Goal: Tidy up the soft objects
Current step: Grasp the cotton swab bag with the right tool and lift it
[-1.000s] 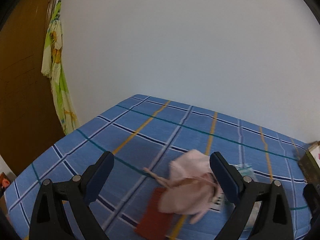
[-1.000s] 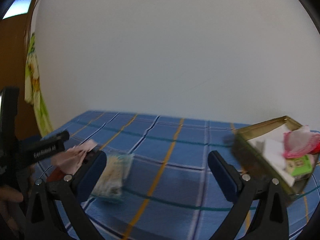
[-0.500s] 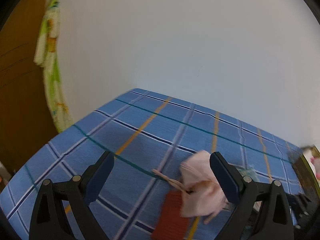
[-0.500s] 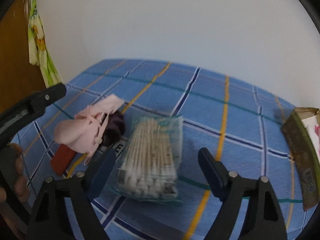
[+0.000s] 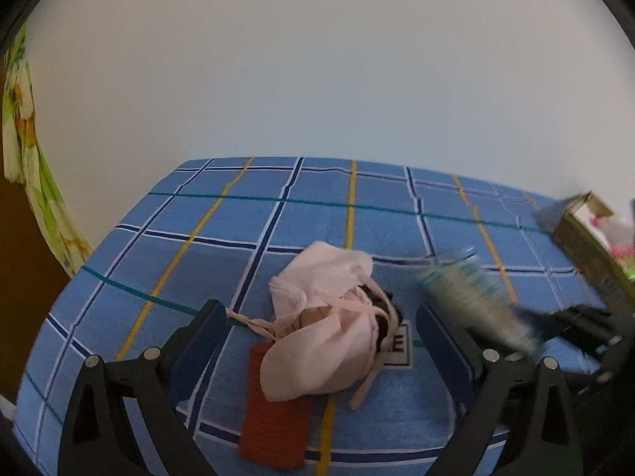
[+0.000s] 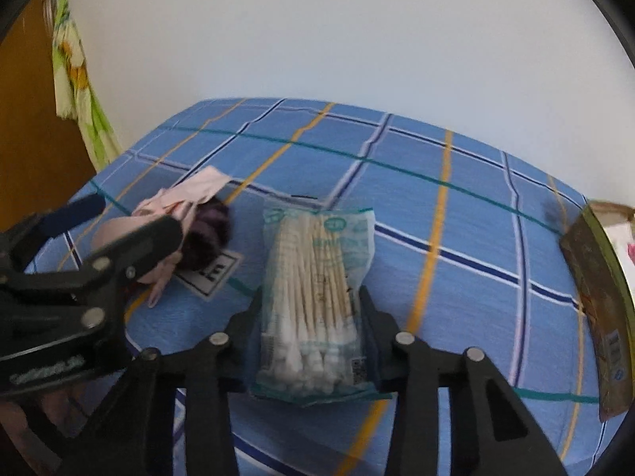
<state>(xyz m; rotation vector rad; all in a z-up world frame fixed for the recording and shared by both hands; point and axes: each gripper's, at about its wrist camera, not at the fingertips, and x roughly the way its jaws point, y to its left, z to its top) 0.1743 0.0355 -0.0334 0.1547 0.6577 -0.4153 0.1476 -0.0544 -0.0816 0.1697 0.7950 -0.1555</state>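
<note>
Cotton-swab packet (image 6: 315, 309), clear with teal print, between closing right gripper (image 6: 313, 317) fingers.

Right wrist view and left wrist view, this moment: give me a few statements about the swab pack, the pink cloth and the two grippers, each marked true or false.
1. The swab pack lies between the right gripper's jaws. True; the jaws are closing on it.
2. The left gripper is clamped on the pink cloth. False; its jaws stand wide, the cloth lying loose between them.
3. The cloth rests partly on a red item. True.
4. The bedspread is plain green. False; it is blue plaid.
5. The gold box sits left of the swab pack. False; it is at the right edge.
</note>
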